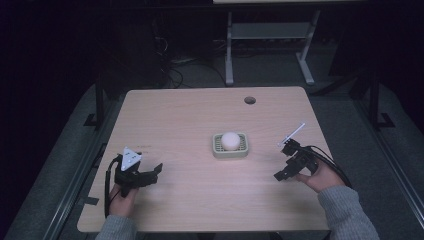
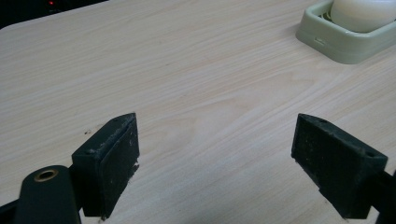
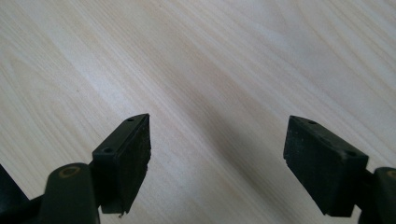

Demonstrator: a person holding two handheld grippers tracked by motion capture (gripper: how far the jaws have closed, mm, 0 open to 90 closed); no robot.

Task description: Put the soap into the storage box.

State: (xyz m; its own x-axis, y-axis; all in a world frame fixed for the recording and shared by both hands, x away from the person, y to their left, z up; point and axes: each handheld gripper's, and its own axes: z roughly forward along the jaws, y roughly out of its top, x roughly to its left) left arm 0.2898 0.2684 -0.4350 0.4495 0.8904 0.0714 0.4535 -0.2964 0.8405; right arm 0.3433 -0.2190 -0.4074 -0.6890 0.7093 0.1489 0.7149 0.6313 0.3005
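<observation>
Soap (image 1: 229,140), white and round, in a pale green dish (image 1: 216,150) near table (image 1: 190,115) centre, slightly toward 3 o'clock. Upper right of the left gripper view: same dish (image 2: 327,42) with soap (image 2: 362,11) cut off by the frame edge.

Left gripper (image 1: 156,171) at about 8 o'clock from the dish, well apart from it, held in a hand (image 1: 121,199) near the table's front edge, grey plate on top. Jaws spread wide, bare wood between the pads (image 2: 116,163), nothing gripped; aimed toward 2 o'clock, at the dish.

Right gripper (image 1: 282,160) at about 4 o'clock from the dish, near but apart, held in a hand (image 1: 312,179) with a grey sleeve (image 1: 345,210). Thin white rod (image 1: 292,133) sticking up from its top toward 1 o'clock. Jaws likewise wide, pads (image 3: 133,158) framing plain tabletop, empty.

Round hole (image 1: 249,100) in the tabletop at 12 o'clock, near the far edge. White desk frame (image 1: 270,35) on the floor beyond the table.
</observation>
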